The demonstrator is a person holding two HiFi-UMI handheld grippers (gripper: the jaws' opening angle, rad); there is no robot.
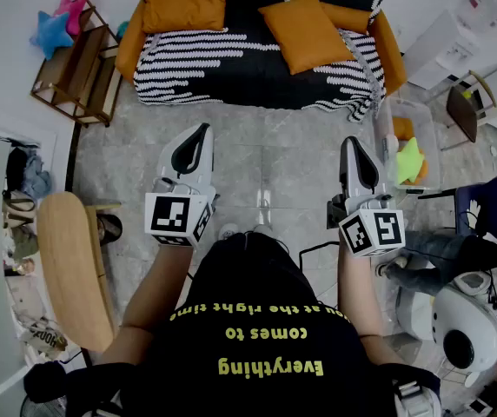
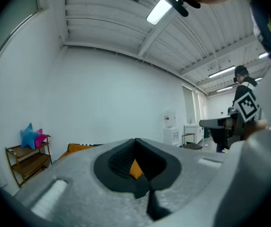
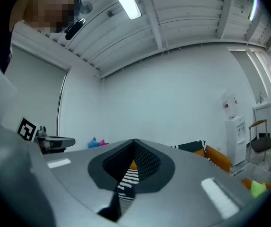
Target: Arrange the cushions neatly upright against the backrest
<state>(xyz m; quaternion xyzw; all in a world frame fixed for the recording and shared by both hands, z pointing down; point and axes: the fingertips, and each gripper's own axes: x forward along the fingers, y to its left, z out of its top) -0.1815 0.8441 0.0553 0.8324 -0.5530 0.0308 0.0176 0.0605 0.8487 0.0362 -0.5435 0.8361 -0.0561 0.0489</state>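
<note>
A sofa (image 1: 257, 68) under a black-and-white striped cover stands across the floor ahead of me. One orange cushion (image 1: 183, 3) leans on the backrest at its left. A second orange cushion (image 1: 305, 31) lies tilted on the seat right of the middle, with a third (image 1: 350, 16) partly hidden behind it. My left gripper (image 1: 202, 133) and right gripper (image 1: 351, 146) are held level side by side, well short of the sofa and pointing at it. Both are shut with nothing between the jaws. In the left gripper view, a sliver of orange cushion (image 2: 135, 169) shows past the closed pads.
A wooden shelf (image 1: 75, 63) with star-shaped plush toys (image 1: 53, 29) stands left of the sofa. A clear bin (image 1: 409, 150) holding a green star toy sits right of it, with a chair (image 1: 466, 111) beyond. A wooden board (image 1: 70, 268) lies at my left. A person's legs (image 1: 431, 254) show at my right.
</note>
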